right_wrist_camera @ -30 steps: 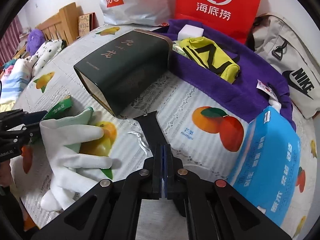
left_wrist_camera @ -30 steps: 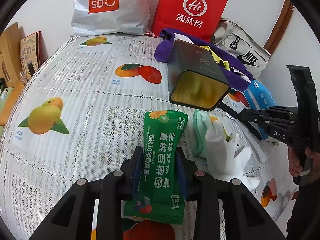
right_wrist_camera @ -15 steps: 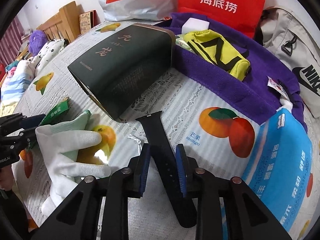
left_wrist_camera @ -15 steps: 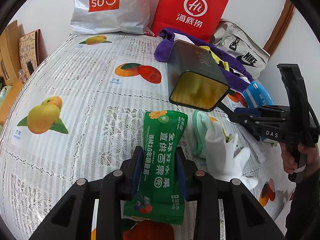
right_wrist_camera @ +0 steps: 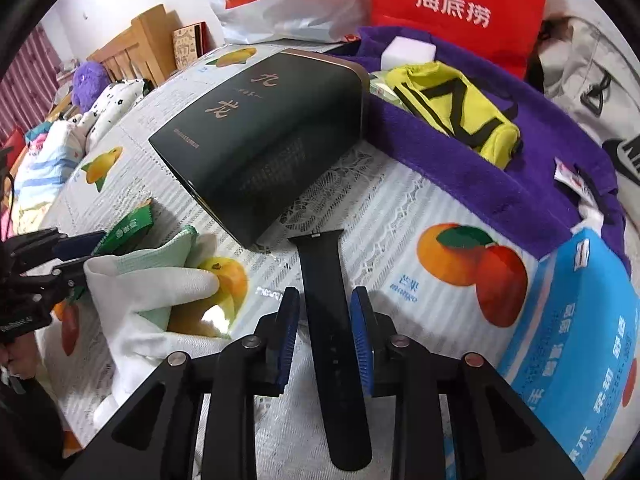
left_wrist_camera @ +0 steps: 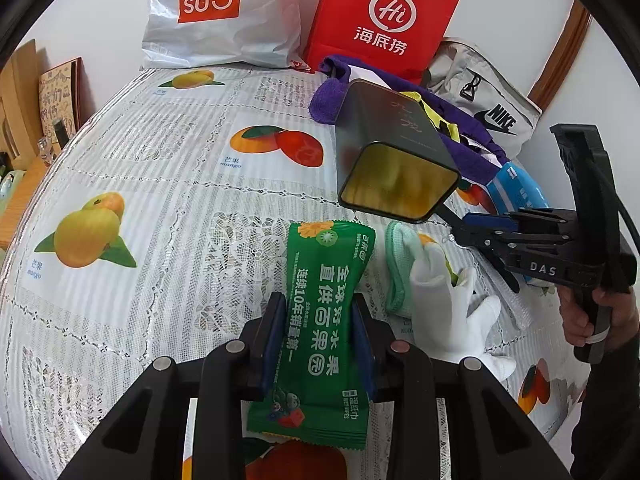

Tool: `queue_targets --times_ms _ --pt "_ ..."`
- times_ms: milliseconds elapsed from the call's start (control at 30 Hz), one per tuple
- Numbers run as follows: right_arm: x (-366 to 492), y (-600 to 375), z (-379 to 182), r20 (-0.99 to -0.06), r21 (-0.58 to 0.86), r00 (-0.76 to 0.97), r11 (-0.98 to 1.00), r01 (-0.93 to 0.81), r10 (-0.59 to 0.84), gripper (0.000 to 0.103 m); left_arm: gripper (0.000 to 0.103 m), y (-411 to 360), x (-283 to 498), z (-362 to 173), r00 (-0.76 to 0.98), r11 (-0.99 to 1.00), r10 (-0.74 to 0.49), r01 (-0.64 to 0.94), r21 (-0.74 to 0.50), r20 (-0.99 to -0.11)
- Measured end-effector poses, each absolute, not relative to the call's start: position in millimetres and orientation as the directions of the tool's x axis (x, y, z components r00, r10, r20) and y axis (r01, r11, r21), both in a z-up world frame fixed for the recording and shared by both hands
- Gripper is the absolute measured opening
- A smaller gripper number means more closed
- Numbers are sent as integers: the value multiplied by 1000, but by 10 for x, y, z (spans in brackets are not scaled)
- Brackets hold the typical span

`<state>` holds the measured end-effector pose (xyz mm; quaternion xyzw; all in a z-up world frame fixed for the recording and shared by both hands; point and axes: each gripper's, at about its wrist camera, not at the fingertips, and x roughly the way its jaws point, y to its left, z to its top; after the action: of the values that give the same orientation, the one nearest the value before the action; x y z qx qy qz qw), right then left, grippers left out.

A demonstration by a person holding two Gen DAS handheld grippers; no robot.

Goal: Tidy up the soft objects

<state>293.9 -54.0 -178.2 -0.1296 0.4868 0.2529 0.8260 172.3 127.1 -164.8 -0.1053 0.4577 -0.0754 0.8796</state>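
The left gripper [left_wrist_camera: 316, 336] is clamping a green wet-wipes packet [left_wrist_camera: 322, 320] between its blue pads, the packet lying flat on the fruit-print tablecloth [left_wrist_camera: 168, 208] toward its near edge. The right gripper [right_wrist_camera: 325, 332] is standing narrowly parted, its jaws having just been opening; a black strap [right_wrist_camera: 326, 320] is lying on the cloth between the pads, and neither pad is pressing on it.

Just beyond the strap's far end, a dark green tin [right_wrist_camera: 272, 136] is lying on its side in the middle of the cloth, its open mouth [left_wrist_camera: 398, 186] facing the left gripper, with only a gold reflective lining showing inside. A white glove [left_wrist_camera: 444, 304] and a pale green cloth [left_wrist_camera: 396, 264] are lying between the two grippers.

Along the far edge, a white Miniso bag [left_wrist_camera: 220, 16] and a red paper bag [left_wrist_camera: 384, 20] are leaning against the wall, with a purple towel [right_wrist_camera: 500, 164] carrying a yellow pouch [right_wrist_camera: 452, 104] and a white block [right_wrist_camera: 408, 52]. A blue tissue pack [right_wrist_camera: 576, 332] is sitting at the right edge.

A second ago the right gripper's pads were pressed together; the left grip is unchanged.
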Motion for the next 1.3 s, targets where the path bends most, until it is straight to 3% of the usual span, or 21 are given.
queue_targets --times_ms 167,800,1300 --pt "2918 -561 -1775 -854 54 409 838 -542 320 20 31 1279 1727 -1659 569 964 -234 34 -262 -788" --pt "2107 -1092 -1176 -764 136 513 875 -465 391 20 27 1191 1570 -1494 600 958 -250 41 -284 -760" --pt "1451 -1732 -1397 -780 169 526 923 -346 340 20 27 1040 1301 -1341 616 964 -235 46 -263 -752"
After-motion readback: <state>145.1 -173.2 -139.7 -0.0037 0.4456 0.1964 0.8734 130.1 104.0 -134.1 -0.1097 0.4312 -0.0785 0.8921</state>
